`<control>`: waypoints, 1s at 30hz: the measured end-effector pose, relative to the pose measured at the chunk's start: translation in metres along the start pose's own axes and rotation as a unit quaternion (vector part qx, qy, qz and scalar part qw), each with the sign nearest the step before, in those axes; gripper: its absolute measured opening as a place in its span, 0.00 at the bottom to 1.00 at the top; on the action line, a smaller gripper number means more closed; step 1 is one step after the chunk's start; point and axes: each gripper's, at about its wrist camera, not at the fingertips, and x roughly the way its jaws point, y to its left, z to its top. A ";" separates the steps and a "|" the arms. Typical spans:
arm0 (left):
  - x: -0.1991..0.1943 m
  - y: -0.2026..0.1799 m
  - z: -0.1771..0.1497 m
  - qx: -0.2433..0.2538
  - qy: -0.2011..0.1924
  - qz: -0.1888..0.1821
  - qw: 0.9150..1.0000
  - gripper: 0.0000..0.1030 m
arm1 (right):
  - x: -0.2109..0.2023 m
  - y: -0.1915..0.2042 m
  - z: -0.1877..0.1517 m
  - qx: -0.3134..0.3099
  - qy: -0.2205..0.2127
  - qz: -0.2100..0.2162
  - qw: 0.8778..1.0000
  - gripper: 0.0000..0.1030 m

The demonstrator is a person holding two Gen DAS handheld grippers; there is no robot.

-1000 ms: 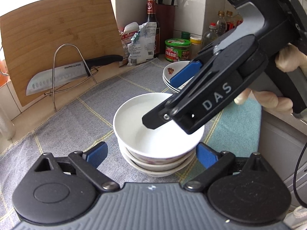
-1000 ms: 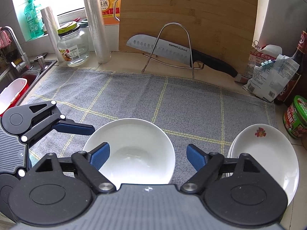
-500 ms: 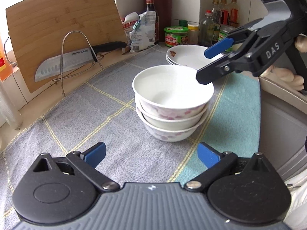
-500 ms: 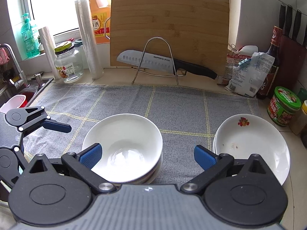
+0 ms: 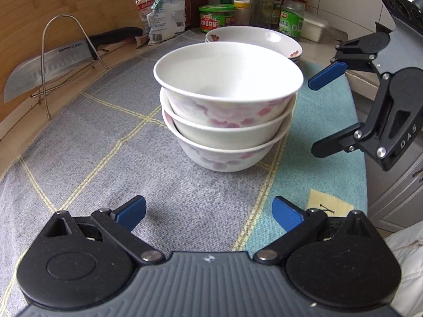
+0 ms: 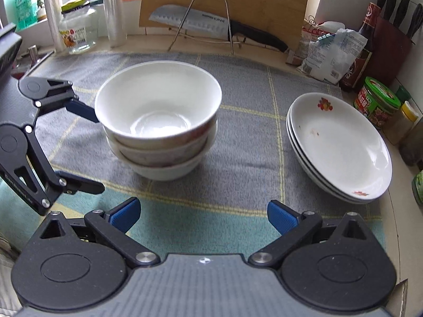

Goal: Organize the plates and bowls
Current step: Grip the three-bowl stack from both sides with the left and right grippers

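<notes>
Centrally, on a grey checked cloth point(image 6: 246, 142) covering the worktop: three nested bowls point(image 6: 158, 121), white with pink flowers outside. Right of them in the right wrist view: a stack of shallow white plates point(image 6: 341, 148), apart from the bowls. Left gripper point(image 5: 208, 212): jaws wide, nothing between them, short of the bowls. Right gripper point(image 6: 202, 215): jaws wide, likewise unladen. Behind: cutting board point(image 6: 264, 2), cleaver point(image 6: 190, 21) on wire rack.

Three nested white ceramic bowls with pink flowers point(image 5: 227, 105), upright on my grey cloth | stack of shallow white plates point(image 6: 341, 148), apart, to their right
</notes>
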 end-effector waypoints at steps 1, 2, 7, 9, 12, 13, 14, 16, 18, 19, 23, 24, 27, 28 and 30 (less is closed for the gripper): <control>0.002 -0.001 0.000 0.000 0.004 0.003 1.000 0.98 | 0.004 0.000 -0.001 -0.006 0.003 0.000 1.000 1.00; 0.003 -0.001 0.000 -0.002 0.008 0.006 1.000 0.98 | 0.008 0.000 -0.001 -0.014 0.005 0.007 1.000 1.00; 0.008 -0.002 0.004 -0.028 0.013 0.023 0.999 0.99 | 0.030 -0.012 0.013 -0.067 -0.010 0.038 0.997 1.00; 0.009 -0.004 0.008 -0.040 0.018 0.033 0.998 0.99 | 0.038 -0.019 0.020 -0.084 -0.015 0.055 0.995 1.00; 0.011 -0.005 0.010 -0.061 0.015 0.050 0.997 1.00 | 0.047 -0.027 0.025 -0.115 -0.025 0.087 0.989 1.00; 0.012 -0.006 0.010 -0.069 0.013 0.056 0.996 1.00 | 0.049 -0.029 0.026 -0.126 -0.027 0.095 0.987 1.00; 0.012 -0.007 0.011 -0.078 0.011 0.063 0.995 1.00 | 0.050 -0.032 0.027 -0.136 -0.030 0.106 0.985 1.00; 0.012 -0.008 0.011 -0.091 0.010 0.074 0.993 1.00 | 0.052 -0.037 0.029 -0.151 -0.033 0.124 0.980 1.00; 0.012 -0.010 0.011 -0.102 0.010 0.084 0.991 1.00 | 0.056 -0.043 0.031 -0.151 -0.028 0.145 0.977 1.00; 0.012 -0.011 0.011 -0.107 0.011 0.088 0.990 1.00 | 0.057 -0.046 0.033 -0.147 -0.026 0.152 0.977 1.00; 0.014 -0.013 0.013 -0.116 0.013 0.095 0.989 1.00 | 0.057 -0.043 0.033 -0.156 -0.029 0.154 0.975 1.00; 0.014 -0.012 0.013 -0.114 0.014 0.094 0.989 1.00 | 0.057 -0.043 0.033 -0.156 -0.031 0.154 0.975 1.00; 0.014 -0.010 0.013 -0.102 0.012 0.086 0.991 1.00 | 0.057 -0.044 0.032 -0.152 -0.033 0.153 0.976 1.00; 0.014 -0.010 0.014 -0.095 0.011 0.083 0.992 1.00 | 0.057 -0.044 0.033 -0.152 -0.033 0.153 0.976 1.00; 0.015 -0.012 0.015 -0.072 0.005 0.076 0.994 1.00 | 0.057 -0.044 0.033 -0.149 -0.032 0.152 0.977 1.00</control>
